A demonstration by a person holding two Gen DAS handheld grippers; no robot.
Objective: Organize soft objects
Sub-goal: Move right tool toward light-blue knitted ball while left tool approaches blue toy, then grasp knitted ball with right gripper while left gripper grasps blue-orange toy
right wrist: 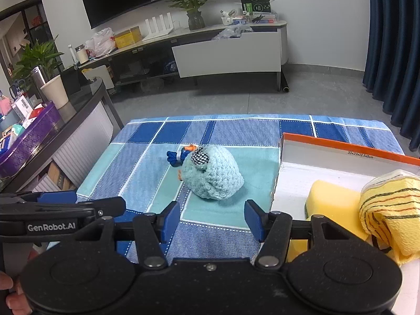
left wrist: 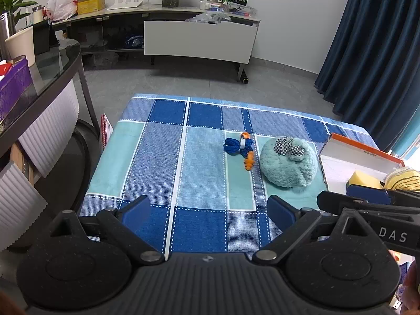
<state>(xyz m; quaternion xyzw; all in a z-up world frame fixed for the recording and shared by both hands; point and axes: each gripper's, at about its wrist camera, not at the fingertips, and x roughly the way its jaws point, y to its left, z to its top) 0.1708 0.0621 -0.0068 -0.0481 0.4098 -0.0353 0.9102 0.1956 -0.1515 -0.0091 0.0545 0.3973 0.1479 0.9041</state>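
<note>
I judge the sorting half done: sponge (right wrist: 333, 199) and yellow cloth (right wrist: 391, 210) lie in the box (right wrist: 349, 148). Plush toy (right wrist: 214, 176) sits just left of the box, knotted rope (left wrist: 240, 148) beyond it. Left gripper (left wrist: 208, 210) and right gripper (right wrist: 212, 220) both gape, empty. Next I must straddle the plush.

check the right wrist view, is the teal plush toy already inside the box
No, the teal plush toy lies on the checked cloth, left of the orange-rimmed box.
</note>
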